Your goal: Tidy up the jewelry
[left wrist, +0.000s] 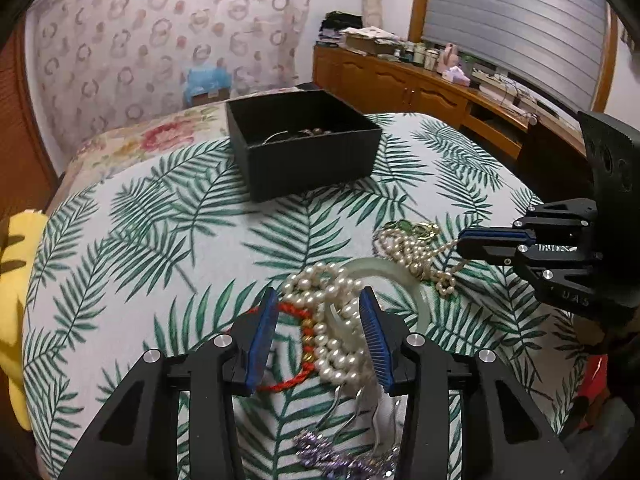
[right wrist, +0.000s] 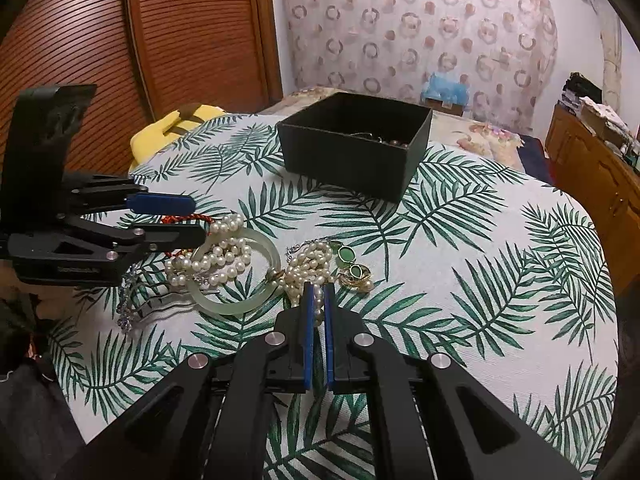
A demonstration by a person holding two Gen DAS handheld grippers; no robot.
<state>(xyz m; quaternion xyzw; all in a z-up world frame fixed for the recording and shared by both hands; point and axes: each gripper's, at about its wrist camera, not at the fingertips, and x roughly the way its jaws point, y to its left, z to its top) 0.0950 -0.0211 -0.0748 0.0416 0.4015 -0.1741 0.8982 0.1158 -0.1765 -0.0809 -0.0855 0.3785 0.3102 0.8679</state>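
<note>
Right gripper [right wrist: 319, 300] is pinched almost fully together on a strand of the small-pearl necklace [right wrist: 310, 268], beads showing between the blue pads; the strand runs straight ahead from the tips into the bunched pile, so its long axis lines up with the fingers. Left gripper [left wrist: 319, 320] is roughly half open, its pads either side of the large-pearl bracelet [left wrist: 332, 332] and not yet pressing on it; red cord bracelet [left wrist: 294, 360] is by its left pad, and the pale green jade bangle [left wrist: 400, 280] lies under and past the pearls, toward the right pad. Key relation: the black box [right wrist: 352, 160] sits beyond both piles, farther out on the palm-leaf cloth [right wrist: 480, 260], well apart from the jewelry, open side up, a few pieces already inside. From the right gripper it's ahead and slightly right; from the left, ahead and a touch left. Right one has its load secured, so judged it's first to carry: lift, then go forward over the near wall. Green-stone earrings [right wrist: 350, 264] lie just beside the necklace pile and could snag. A purple hair comb [left wrist: 340, 456] lies near the left gripper's base.
</note>
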